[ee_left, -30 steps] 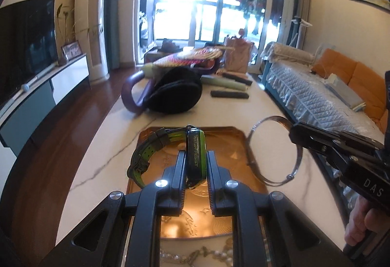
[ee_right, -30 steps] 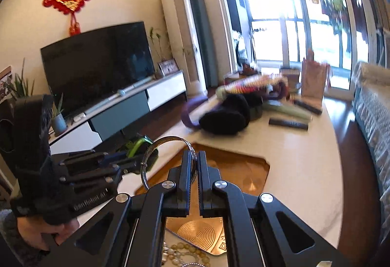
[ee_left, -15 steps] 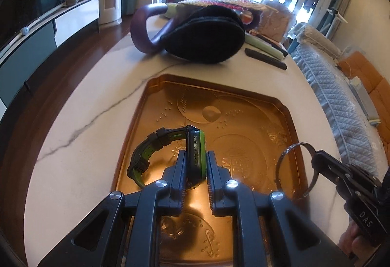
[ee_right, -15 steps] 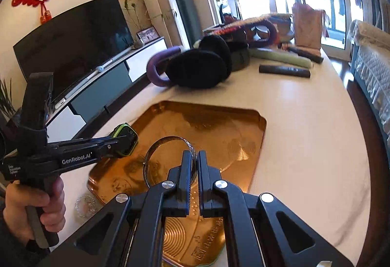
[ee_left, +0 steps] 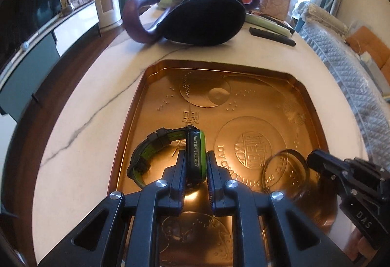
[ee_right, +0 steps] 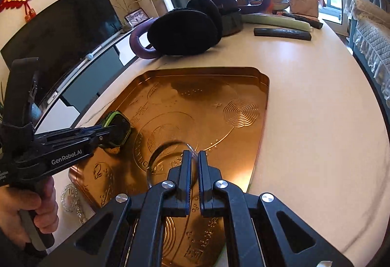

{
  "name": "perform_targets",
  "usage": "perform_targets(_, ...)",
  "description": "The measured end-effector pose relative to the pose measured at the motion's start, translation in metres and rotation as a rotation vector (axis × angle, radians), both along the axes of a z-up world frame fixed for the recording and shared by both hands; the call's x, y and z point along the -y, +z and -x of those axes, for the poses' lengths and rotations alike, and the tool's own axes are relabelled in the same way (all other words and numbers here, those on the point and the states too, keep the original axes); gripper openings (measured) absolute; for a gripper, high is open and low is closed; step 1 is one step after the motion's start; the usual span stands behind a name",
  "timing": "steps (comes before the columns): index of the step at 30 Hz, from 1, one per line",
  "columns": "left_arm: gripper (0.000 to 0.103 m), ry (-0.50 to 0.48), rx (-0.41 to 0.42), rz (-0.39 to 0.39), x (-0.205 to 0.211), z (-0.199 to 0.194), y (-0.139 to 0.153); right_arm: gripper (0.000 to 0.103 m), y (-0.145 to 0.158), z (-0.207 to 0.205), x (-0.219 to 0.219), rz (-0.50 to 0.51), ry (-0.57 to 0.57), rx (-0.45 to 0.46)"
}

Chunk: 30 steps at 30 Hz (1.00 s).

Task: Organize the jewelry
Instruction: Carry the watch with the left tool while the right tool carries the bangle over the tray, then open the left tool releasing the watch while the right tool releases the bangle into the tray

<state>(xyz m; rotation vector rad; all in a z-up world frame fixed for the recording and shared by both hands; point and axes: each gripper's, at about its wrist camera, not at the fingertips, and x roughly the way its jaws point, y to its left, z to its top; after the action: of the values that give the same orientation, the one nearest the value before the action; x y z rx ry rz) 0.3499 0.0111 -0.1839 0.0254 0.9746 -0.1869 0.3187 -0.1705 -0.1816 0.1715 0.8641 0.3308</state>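
A gold embossed tray [ee_left: 304,93] [ee_right: 264,106] lies on the white marble table. My left gripper [ee_left: 196,157] is shut on the case of a black and green watch [ee_left: 196,152], its strap [ee_left: 146,152] curling left low over the tray's near left part. In the right wrist view that watch [ee_right: 117,129] shows at the tray's left edge in the left gripper [ee_right: 114,135]. My right gripper [ee_right: 193,157] is shut on a thin silver bangle [ee_right: 160,154], which hangs low over the tray's near middle. The bangle [ee_left: 285,169] also shows beside the right gripper [ee_left: 310,159].
A black round bag with a purple handle [ee_left: 202,20] [ee_right: 180,30], a remote [ee_right: 282,34] and a pale green tube [ee_right: 275,19] lie at the table's far end. A bead bracelet [ee_right: 69,196] lies off the tray's near left corner. A hand [ee_right: 26,208] holds the left gripper's handle.
Both grippers have come down and tilted toward the tray, carrying the watch and the bangle from above the table to just over the tray's surface.
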Motion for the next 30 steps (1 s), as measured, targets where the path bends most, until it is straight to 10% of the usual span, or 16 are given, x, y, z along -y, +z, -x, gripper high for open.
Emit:
perform_targets(9, 0.018, -0.016, 0.029, -0.042, 0.004, 0.003, -0.002, 0.007, 0.001, 0.008, -0.010, 0.069, -0.001, 0.032)
perform_targets(11, 0.028, -0.009, 0.009, -0.068, 0.005, 0.001, -0.004, 0.021, -0.001, 0.008, -0.009, 0.063, -0.008, 0.014)
perform_targets(13, 0.058, -0.020, 0.019, -0.060, 0.007, 0.004, -0.001, 0.064, 0.001, 0.011, -0.005, 0.046, -0.021, 0.018)
perform_targets(14, 0.064, -0.029, 0.039, -0.059, 0.008, 0.008, 0.003, 0.069, 0.002, 0.014, -0.004, 0.040, -0.026, 0.028)
perform_targets(30, 0.076, -0.094, 0.232, -0.087, 0.013, 0.089, 0.056, 0.071, 0.032, 0.046, 0.002, 0.022, -0.038, 0.082)
